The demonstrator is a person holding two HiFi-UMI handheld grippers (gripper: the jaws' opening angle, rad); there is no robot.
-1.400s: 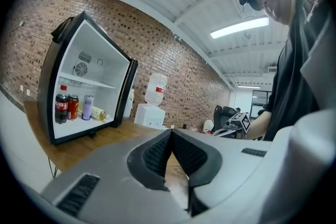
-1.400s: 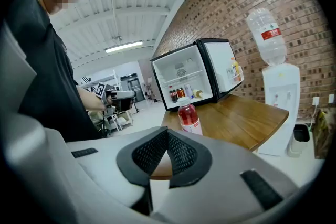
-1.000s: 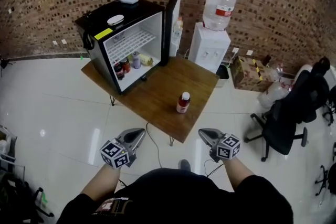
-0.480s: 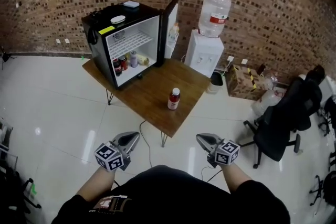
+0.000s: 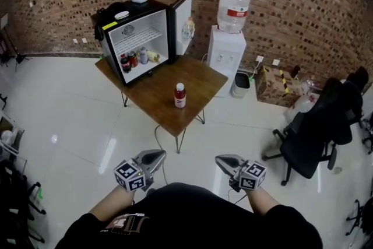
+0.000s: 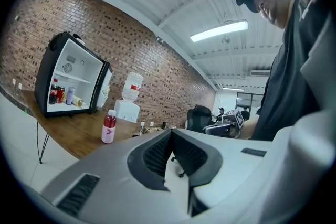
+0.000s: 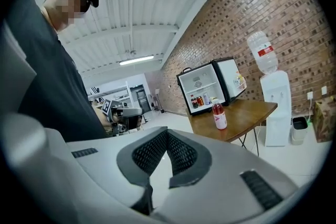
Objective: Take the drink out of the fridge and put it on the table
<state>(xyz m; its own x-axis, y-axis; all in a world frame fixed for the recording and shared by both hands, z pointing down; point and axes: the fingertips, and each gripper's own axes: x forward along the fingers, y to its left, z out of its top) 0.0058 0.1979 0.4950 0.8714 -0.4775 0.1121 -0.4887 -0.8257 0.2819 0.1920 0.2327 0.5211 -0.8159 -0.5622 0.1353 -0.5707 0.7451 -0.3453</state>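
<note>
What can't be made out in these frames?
Head view: the cans and bottles inside the fridge are too small to identify, and their labels are unreadable.
Head view: whatever sits in the fridge door shelf is tiny and seen nearly edge-on.
All views: the print on the red bottle on the table is too small to read.

Water dispenser [image 5: 228,55] against brick wall [image 5: 303,3]; office chair [image 5: 315,131] at right.

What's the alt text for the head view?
A red drink bottle stands upright on a wooden table, in front of an open mini fridge with more drinks inside. Nearer the camera, the left gripper and right gripper are shut and empty over white floor, well short of the table.
</note>
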